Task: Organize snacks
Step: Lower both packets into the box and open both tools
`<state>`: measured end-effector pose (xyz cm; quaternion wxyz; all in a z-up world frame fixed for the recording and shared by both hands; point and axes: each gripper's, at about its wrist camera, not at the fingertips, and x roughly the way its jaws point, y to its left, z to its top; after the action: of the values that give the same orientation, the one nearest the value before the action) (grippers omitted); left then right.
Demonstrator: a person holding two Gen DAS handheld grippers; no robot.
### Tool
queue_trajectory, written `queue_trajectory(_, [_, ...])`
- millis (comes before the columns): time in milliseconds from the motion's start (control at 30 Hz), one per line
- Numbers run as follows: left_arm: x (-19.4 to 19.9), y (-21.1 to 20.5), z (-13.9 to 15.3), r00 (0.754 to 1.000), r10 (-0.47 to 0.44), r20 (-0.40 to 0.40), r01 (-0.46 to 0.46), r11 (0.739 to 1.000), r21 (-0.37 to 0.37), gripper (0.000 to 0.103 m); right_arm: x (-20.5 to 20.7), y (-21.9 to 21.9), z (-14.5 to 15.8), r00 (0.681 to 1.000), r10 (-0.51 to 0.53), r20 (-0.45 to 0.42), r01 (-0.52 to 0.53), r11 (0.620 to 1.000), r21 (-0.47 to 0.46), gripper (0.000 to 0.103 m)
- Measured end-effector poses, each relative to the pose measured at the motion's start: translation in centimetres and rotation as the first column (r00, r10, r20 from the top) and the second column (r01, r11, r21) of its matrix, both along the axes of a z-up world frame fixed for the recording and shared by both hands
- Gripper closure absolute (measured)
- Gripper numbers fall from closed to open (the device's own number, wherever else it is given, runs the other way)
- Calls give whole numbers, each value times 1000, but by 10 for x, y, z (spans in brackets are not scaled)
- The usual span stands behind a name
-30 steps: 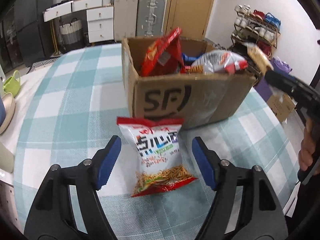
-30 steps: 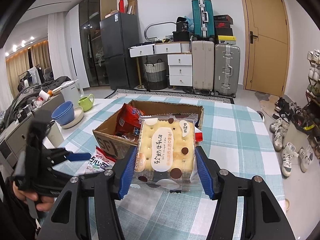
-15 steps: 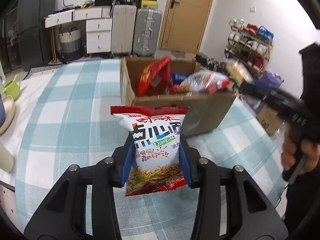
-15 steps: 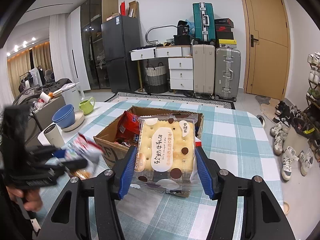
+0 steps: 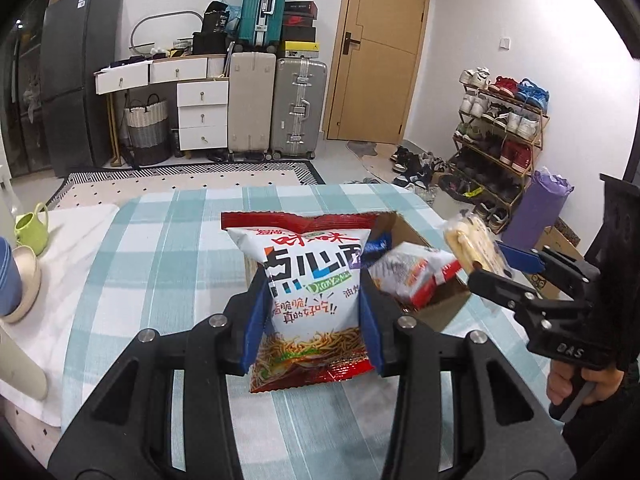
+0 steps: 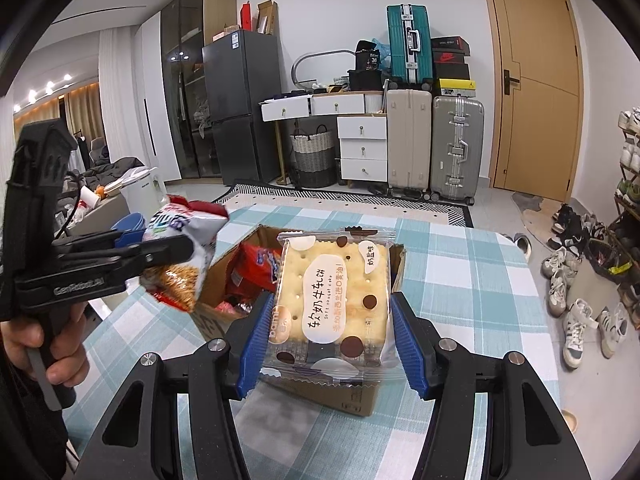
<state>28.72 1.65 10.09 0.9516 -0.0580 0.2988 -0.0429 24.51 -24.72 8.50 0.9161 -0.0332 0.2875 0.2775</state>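
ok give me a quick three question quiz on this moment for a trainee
1. True or false: the left gripper is shut on the noodle snack bag.
2. What does the right gripper hold? A) a green mug B) the cracker pack C) nothing
3. Fill in: other snacks already lie inside the cardboard ____ on the checked table.

Key: 1 true; 2 B; 3 box
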Motion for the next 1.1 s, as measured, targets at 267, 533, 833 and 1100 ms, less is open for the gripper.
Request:
queue_trajectory(267, [55,1,-4,999,7,-38,-7,1000,9,65,21,4,2,1000,-1,-14,0,1000,-23,45])
queue_trajectory(533, [86,-13,-16,998,-24,-65,26,999,38,64,45,13,2,999,14,-43,-15,999,-37,45])
queue_trajectory(833, [95,-10,-26,995,-33,-97,37,999,40,64,79,36,-16,994,39,-102,-47,996,-81,45])
queue_trajectory(1100, [100,1,-35,989,-28,-145,36,998,54,64,83,38,-23,993,40,-115,-49,996,-73,42])
